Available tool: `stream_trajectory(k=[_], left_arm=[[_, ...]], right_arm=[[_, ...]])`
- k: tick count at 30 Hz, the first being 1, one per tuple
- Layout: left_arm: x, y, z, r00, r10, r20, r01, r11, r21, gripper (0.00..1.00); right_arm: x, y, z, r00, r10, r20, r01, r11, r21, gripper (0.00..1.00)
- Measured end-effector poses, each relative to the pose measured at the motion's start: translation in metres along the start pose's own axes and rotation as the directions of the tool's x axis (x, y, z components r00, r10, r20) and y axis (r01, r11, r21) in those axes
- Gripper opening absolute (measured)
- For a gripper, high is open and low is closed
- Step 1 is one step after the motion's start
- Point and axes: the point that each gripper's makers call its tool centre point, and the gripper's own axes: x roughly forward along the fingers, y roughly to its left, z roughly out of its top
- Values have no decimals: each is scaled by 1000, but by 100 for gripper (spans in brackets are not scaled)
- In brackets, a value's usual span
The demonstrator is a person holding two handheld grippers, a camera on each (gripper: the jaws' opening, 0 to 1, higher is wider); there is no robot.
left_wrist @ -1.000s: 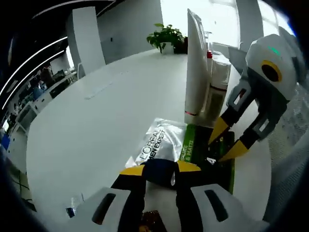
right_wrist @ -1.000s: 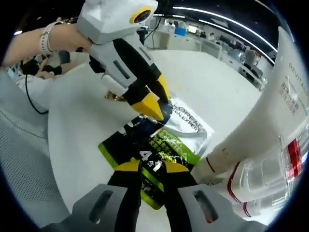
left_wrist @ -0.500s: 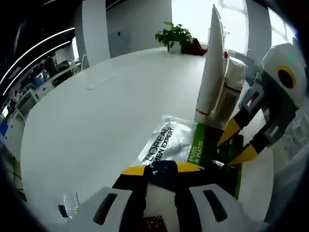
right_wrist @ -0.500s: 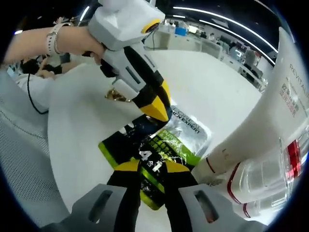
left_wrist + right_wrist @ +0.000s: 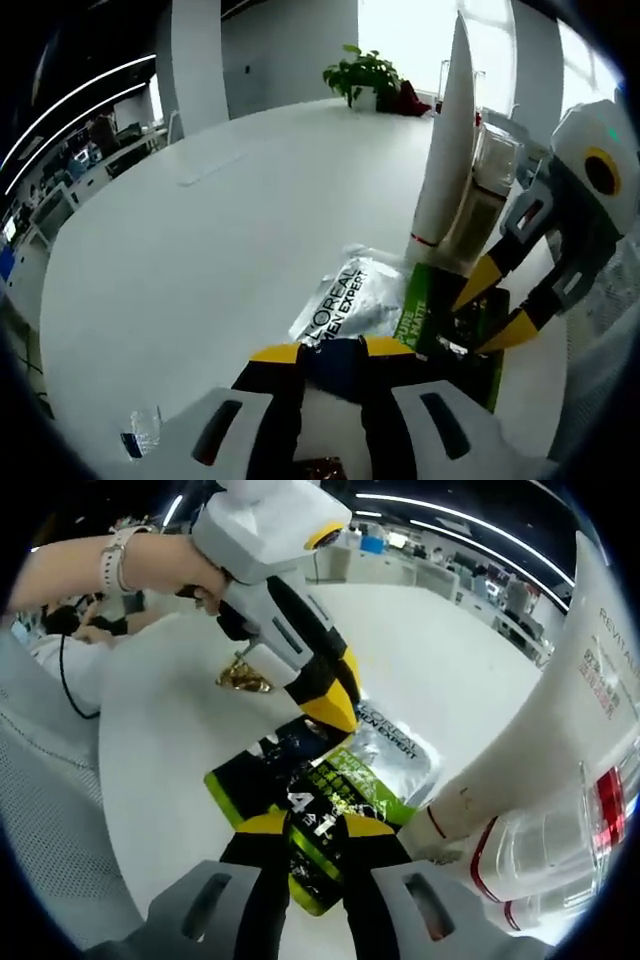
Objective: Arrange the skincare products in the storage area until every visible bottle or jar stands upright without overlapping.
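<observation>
A flat L'Oréal Men Expert pack (image 5: 350,300), silver, green and black, lies on the white table (image 5: 200,230). My left gripper (image 5: 333,350) is shut on its dark blue corner. From the right, my right gripper (image 5: 488,312) pinches the pack's black-green end. In the right gripper view, my right gripper (image 5: 316,825) is shut on the pack (image 5: 380,750), and the left gripper (image 5: 332,708) reaches down from the upper left onto the far corner. A tall white tube (image 5: 445,150) (image 5: 540,730) stands upright beside a clear bottle with a red band (image 5: 480,210) (image 5: 560,850).
A gold foil scrap (image 5: 243,677) lies past the pack, and a small clear item (image 5: 140,440) sits near the table edge. A potted plant (image 5: 365,75) stands at the far side. Grey mesh (image 5: 40,810) borders the table, and a person's hand (image 5: 150,565) holds the left gripper.
The left gripper has shifted slightly while keeping its hold, so the left gripper view now sees the tube more edge-on. The pack and the right gripper have barely moved.
</observation>
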Motion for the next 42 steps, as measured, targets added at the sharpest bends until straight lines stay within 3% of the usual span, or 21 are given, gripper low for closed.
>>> stream_trajectory(k=[6, 9, 17, 23, 30, 34, 42], left_arm=[[-17, -4, 20, 999, 12, 50, -13, 1000, 20, 21], [-30, -5, 27, 997, 32, 76, -34, 999, 23, 26], [-52, -20, 20, 997, 30, 70, -31, 1000, 3, 34], [-70, -25, 12, 995, 34, 92, -28, 997, -71, 37], [-99, -27, 5, 990, 93, 104, -82, 992, -98, 41], [-110, -22, 2, 987, 112, 113, -98, 988, -117, 43], [-134, -31, 5, 978, 151, 144, -133, 983, -123, 47]], right_arm=[[0, 0, 0, 1000, -1, 0, 1, 1000, 3, 19], [0, 0, 0, 1000, -2, 0, 2, 1000, 8, 19], [-1, 1, 1, 1000, -9, -4, 9, 1000, 3, 21], [-3, 1, 5, 1000, 2, -6, -2, 1000, -7, 24], [-25, 2, 32, 998, -16, 60, 19, 999, -48, 26], [-36, 2, 39, 997, -18, 73, 22, 999, -49, 29], [-67, 8, 50, 993, -33, 115, 38, 998, -43, 36]])
